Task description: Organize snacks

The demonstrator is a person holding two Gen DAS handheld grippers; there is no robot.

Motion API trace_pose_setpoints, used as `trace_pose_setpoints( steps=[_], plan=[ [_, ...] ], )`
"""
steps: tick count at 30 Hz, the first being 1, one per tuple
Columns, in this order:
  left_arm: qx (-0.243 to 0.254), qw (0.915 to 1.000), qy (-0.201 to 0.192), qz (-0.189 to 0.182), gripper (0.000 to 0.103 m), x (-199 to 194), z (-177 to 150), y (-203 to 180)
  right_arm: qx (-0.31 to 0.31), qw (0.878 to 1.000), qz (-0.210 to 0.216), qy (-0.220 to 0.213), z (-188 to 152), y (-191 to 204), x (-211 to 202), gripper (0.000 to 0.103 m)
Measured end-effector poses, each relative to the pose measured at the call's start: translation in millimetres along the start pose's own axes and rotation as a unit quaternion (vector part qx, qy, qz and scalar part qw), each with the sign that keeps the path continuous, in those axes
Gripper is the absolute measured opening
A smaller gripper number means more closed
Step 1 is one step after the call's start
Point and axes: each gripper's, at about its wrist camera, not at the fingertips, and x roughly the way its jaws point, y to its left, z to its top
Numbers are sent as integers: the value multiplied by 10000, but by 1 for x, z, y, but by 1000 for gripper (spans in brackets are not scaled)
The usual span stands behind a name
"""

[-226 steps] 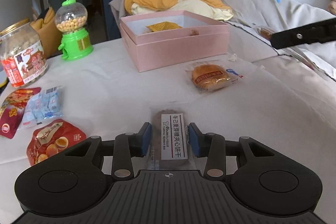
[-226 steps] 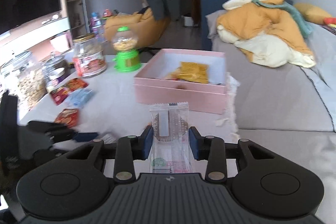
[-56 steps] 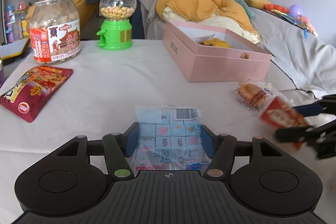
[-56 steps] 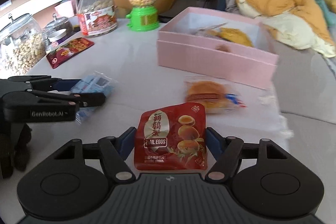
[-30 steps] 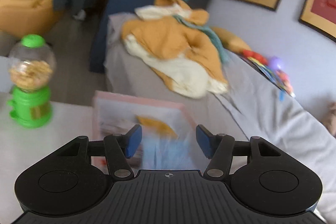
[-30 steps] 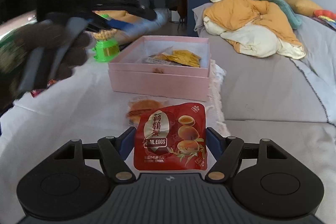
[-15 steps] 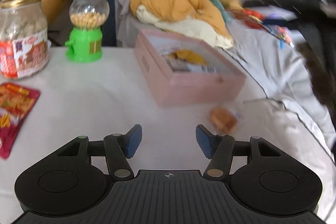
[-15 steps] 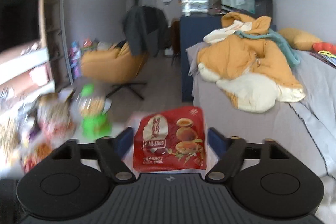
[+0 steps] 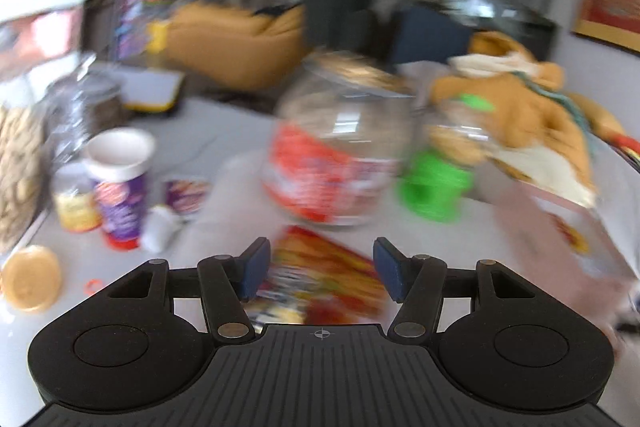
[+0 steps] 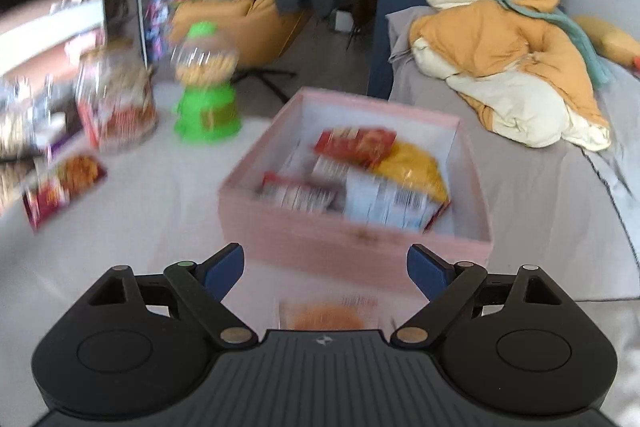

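Observation:
My left gripper (image 9: pixel 322 273) is open above a red and yellow snack bag (image 9: pixel 320 281) that lies on the white table; the view is blurred. My right gripper (image 10: pixel 325 267) is open and empty, just short of the pink box (image 10: pixel 352 241), which holds several snack packs, the red quail-egg bag (image 10: pixel 356 143) among them. A wrapped round cake (image 10: pixel 326 315) lies on the table below the right gripper. The red snack bag also shows in the right wrist view (image 10: pixel 64 187), at the left.
A big jar with a red label (image 9: pixel 340 155) and a green candy dispenser (image 9: pixel 436 187) stand behind the red bag. Small cups and jars (image 9: pixel 116 183) crowd the table's left side. A sofa with orange bedding (image 10: pixel 508 67) lies behind the box.
My right gripper let go of the red quail-egg bag, which now lies in the pink box, and drew back. My left gripper swung left to the red snack bag.

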Motion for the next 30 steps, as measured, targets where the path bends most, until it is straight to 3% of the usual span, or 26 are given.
trace_pose_setpoints(
  steps=[3, 5, 9, 11, 17, 20, 25, 30],
  plan=[
    [-319, 9991, 267, 103, 63, 16, -2, 19, -159, 9997, -7, 190, -15, 6, 7, 89],
    [-311, 9987, 400, -81, 63, 20, -8, 18, -82, 9993, 82, 365, -20, 2, 14, 89],
    [458, 9968, 582, -307, 58, 16, -22, -14, 255, 9973, 246, 649, -28, -10, 30, 87],
    [714, 9932, 697, -604, 58, 13, -31, -34, 294, 9974, 216, 618, -30, -9, 30, 76],
    [1076, 9790, 999, -1412, 58, 7, -56, -87, -158, 9962, 648, 565, -37, 18, 13, 72],
    [1235, 9665, 1246, -1873, 56, 3, -70, -112, -406, 9936, 878, 574, -42, 34, 4, 72],
    [1145, 9535, 1563, -2308, 54, -3, -84, -140, -737, 9908, 1020, 505, -51, 55, -7, 77],
    [1658, 9568, 1481, -1874, 59, -4, -91, -165, -844, 9933, 717, 331, -60, 62, -8, 82]
  ],
)
